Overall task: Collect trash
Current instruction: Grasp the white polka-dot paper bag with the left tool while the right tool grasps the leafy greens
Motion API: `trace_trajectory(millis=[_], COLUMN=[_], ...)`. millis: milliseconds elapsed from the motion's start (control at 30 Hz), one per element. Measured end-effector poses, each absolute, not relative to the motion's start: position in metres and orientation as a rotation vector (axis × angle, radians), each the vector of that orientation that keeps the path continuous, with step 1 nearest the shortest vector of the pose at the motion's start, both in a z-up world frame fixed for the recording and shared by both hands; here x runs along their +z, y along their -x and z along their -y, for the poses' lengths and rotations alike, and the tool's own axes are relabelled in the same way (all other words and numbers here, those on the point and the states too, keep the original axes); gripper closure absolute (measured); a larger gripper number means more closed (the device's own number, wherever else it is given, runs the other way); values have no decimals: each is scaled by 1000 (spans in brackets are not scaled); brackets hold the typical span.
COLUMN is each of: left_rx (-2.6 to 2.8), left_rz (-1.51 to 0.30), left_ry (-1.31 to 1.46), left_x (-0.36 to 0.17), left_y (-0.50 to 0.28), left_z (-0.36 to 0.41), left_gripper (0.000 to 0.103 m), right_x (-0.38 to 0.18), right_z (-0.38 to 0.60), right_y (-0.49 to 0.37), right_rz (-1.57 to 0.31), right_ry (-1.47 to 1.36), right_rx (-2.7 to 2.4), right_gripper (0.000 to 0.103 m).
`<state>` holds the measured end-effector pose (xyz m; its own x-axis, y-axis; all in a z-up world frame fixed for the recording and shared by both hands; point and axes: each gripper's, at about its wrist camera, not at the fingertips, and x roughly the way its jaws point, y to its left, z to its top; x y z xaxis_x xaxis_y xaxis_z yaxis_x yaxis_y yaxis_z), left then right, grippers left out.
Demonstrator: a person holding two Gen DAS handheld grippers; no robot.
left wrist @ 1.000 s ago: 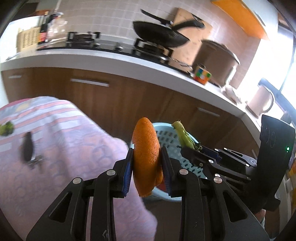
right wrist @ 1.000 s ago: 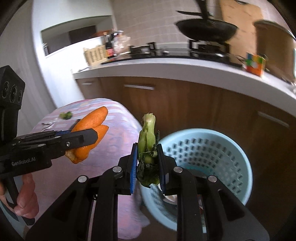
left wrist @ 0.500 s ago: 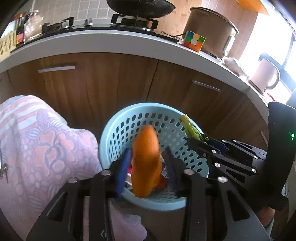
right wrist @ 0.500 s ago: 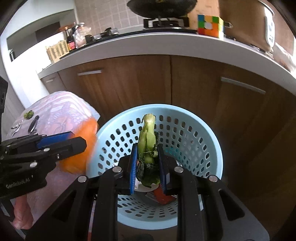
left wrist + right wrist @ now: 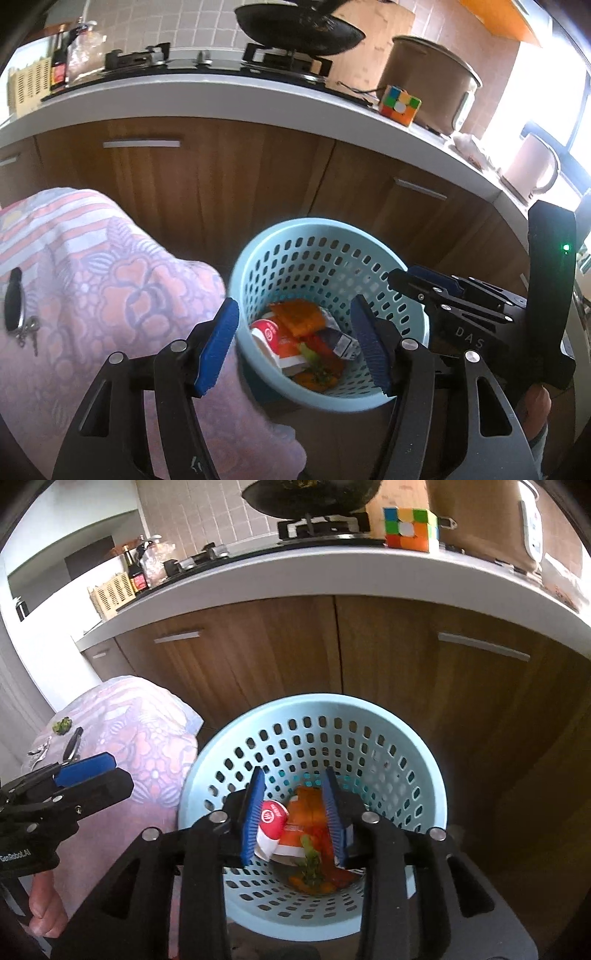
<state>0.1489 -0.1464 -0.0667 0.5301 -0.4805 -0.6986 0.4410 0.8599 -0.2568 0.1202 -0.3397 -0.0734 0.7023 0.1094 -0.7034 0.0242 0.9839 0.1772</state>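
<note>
Two grippers hang over the blue basket (image 5: 424,775): left gripper (image 5: 295,347) opening wide, nothing between its jaws; right gripper (image 5: 293,812) opening, narrower, also empty. Orange peel (image 5: 299,314) and greens (image 5: 310,864) lie inside the basket.

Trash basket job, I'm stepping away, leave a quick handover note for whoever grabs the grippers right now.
Left gripper: jaws opening, nothing between them, over the basket.
Right gripper: jaws opening, empty, also over the basket.
Done: orange peel and a green vegetable scrap lie in the basket with a red-and-white wrapper.
Left: one green scrap sits on the flowered tablecloth, near a black key. Whether the key counts as trash I cannot tell.
</note>
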Motion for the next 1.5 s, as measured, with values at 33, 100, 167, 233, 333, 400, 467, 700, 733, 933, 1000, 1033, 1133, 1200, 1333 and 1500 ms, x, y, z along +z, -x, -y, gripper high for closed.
trace_trajectory(millis=[33,100,167,233,333,400,467,700,733,933,1000,1033,1133,1200,1333,1500], left_rx=[-546,-537,-524,-504,-462,-429,-381,-215,-192,-13,38,57,102,123,141,150], left_rz=[-843,-832,-813,-793,-765,-738,-712,-659,-654,-616,-618,-631,-658,-690,-739,-796], left_ry=[62,79,102,126,154,180,208,289,299,365,382,384,385,389,375,365], left_x=[-65,-61,-56,-49,-38,-29,-22,-10,-9,-7,-9,-11,-19,-28,-49,-71], left_y=[-148,-146,-144,-141,-138,-135,-133,-127,-126,-121,-124,-127,-137,-148,-168,-184], left_z=[140,132,118,100,75,52,25,-66,-80,-172,-204,-217,-243,-258,-267,-271], left_gripper=[42,42,42,42,42,42,42,42,42,34,34,34,34,34,34,34], right_x=[-71,-63,-53,-42,-25,-16,-9,0,0,-4,-8,-10,-20,-28,-46,-55], right_z=[337,326,314,300,275,253,233,157,148,95,81,76,57,47,27,15], right_y=[-120,-119,-118,-118,-120,-124,-127,-141,-143,-152,-155,-158,-162,-162,-165,-170], right_rz=[-788,-772,-752,-727,-697,-683,-677,-680,-681,-700,-711,-715,-735,-744,-782,-802], right_ry=[-174,-161,-146,-133,-115,-94,-83,-41,-34,13,22,24,35,44,52,67], right_rx=[52,71,92,124,194,240,286,423,435,496,510,514,527,534,564,580], right_gripper=[70,69,68,62,59,59,59,59,59,59,59,59,59,59,59,59])
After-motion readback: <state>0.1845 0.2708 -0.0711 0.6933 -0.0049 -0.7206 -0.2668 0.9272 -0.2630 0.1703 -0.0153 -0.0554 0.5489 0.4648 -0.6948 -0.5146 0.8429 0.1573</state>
